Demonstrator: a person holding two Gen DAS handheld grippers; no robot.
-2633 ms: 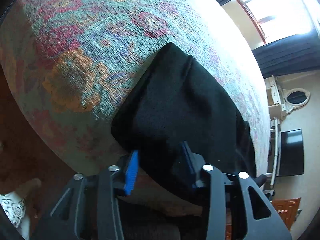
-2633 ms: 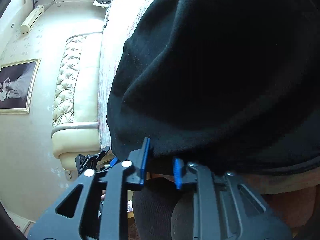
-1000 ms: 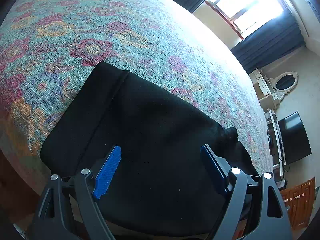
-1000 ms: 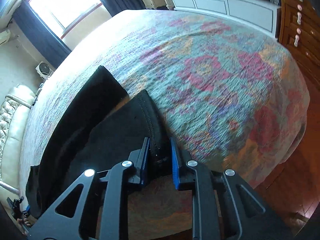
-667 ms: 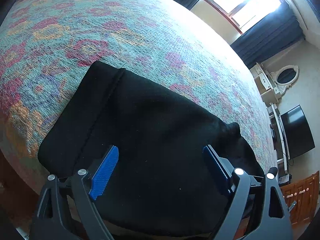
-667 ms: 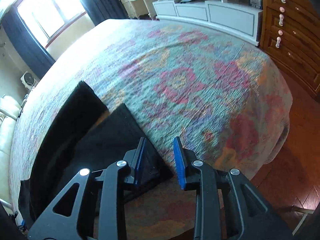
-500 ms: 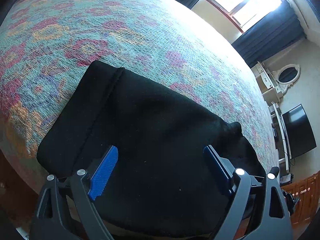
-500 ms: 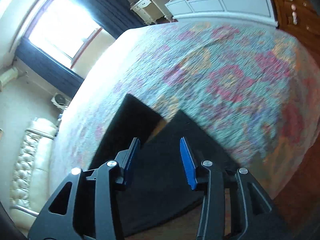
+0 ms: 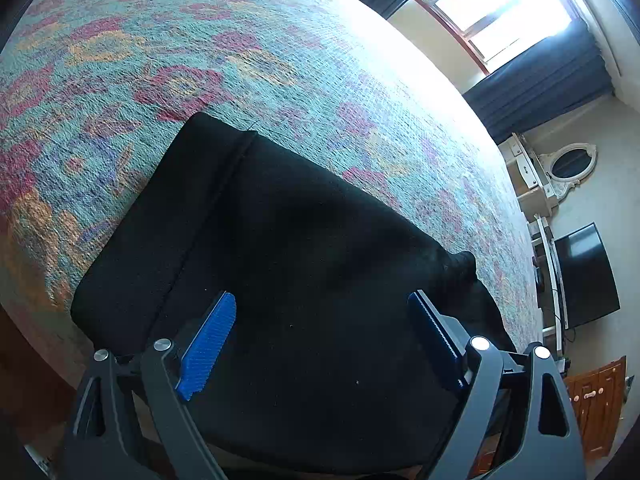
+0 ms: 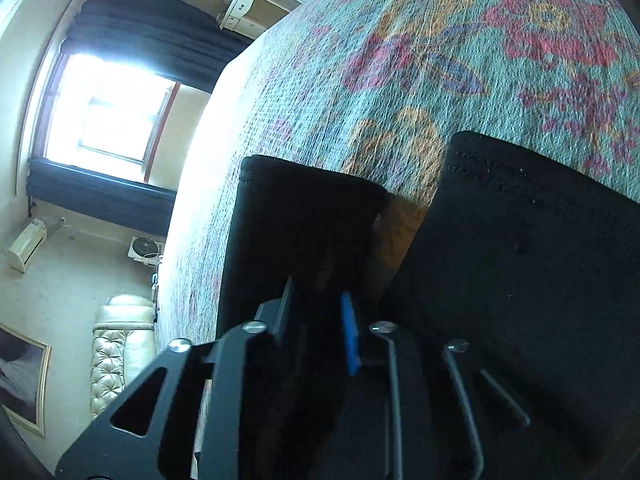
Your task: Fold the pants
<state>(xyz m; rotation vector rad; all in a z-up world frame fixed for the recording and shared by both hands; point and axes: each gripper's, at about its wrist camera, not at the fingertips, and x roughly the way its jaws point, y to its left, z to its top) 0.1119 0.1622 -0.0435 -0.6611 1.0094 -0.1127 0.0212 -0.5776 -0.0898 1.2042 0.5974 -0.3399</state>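
Note:
Black pants (image 9: 288, 248) lie spread near the front edge of a bed with a floral cover (image 9: 280, 64). My left gripper (image 9: 320, 336) is wide open and empty, hovering just above the waist end of the pants. In the right wrist view the two pant legs (image 10: 304, 216) lie side by side with a strip of bed cover between them. My right gripper (image 10: 316, 316) is open, with its fingers low over the left leg, and holds nothing.
A bright window (image 9: 500, 8) with dark curtains is beyond the bed. A television (image 9: 584, 276) and white furniture stand at the right. A cream tufted sofa (image 10: 116, 352) stands at the far side. Wooden floor lies below the bed's front edge.
My right gripper opened and let go of the pant leg hem, then rolled and swung over to the other leg. My left gripper stayed open, barely moving.

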